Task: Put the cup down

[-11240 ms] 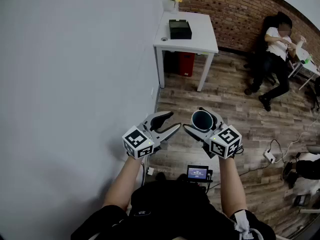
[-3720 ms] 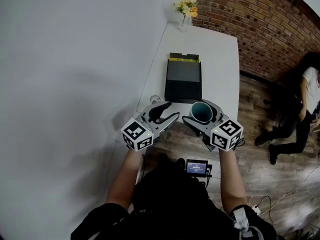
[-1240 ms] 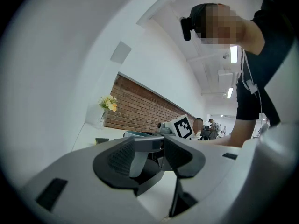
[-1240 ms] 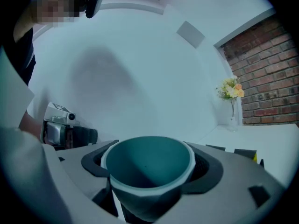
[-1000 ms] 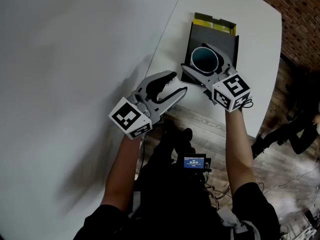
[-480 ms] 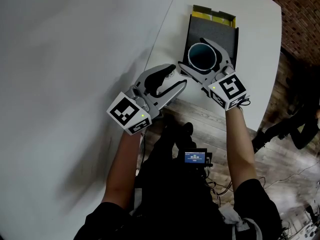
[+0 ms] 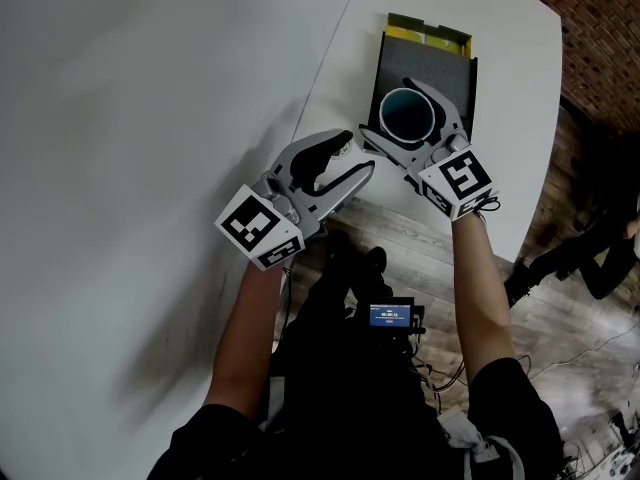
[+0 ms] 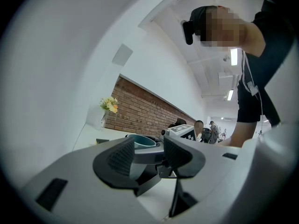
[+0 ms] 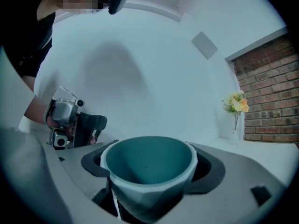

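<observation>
Left claw (image 7: 355,158) is held level just off the tabletop's (image 7: 510,98) near edge, close to the white wall (image 7: 150,118). Its jaws are apart with nothing between them. Right claw (image 7: 390,108) reaches in over the black box (image 7: 425,63), clamped round the teal cup (image 7: 405,118). Cup upright; can't tell if it touches the box. Bare tabletop right of the box. Gripper views show a flower vase (image 9: 236,113) at the far end, which the head view crops out.
</observation>
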Demonstrator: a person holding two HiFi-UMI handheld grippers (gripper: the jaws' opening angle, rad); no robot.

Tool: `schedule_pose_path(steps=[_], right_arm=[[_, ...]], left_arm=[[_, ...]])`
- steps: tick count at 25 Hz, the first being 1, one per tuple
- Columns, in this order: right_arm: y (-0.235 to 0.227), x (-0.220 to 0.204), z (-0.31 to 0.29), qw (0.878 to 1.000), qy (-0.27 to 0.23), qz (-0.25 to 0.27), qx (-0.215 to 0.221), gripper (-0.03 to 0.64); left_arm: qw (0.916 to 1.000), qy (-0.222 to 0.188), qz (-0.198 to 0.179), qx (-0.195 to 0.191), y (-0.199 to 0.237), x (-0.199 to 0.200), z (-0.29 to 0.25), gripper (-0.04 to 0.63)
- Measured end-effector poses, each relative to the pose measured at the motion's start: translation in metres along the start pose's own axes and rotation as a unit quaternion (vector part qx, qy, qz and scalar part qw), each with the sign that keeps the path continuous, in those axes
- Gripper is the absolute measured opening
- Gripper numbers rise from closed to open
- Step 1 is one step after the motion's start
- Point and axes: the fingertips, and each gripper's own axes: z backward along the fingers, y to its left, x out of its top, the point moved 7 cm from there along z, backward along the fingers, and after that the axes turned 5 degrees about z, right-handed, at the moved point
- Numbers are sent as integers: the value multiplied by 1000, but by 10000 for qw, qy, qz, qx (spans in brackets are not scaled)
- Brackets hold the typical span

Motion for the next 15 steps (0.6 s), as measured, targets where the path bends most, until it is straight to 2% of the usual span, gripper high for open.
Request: schedule_pose_path(steps=[8, 11, 15], right_arm=[[-2, 0, 1, 9992, -114, -383, -53, 433], [-2, 0, 0, 9985, -158, -531, 23, 486], [-1, -2, 0, 9987, -100, -487, 65, 495]], left_arm=[[10000, -15, -15, -23, -2, 3, 1, 201], [10000, -12, -13, -10, -2, 4, 2, 201], [10000, 2, -16, -11, -1, 3, 2, 201]])
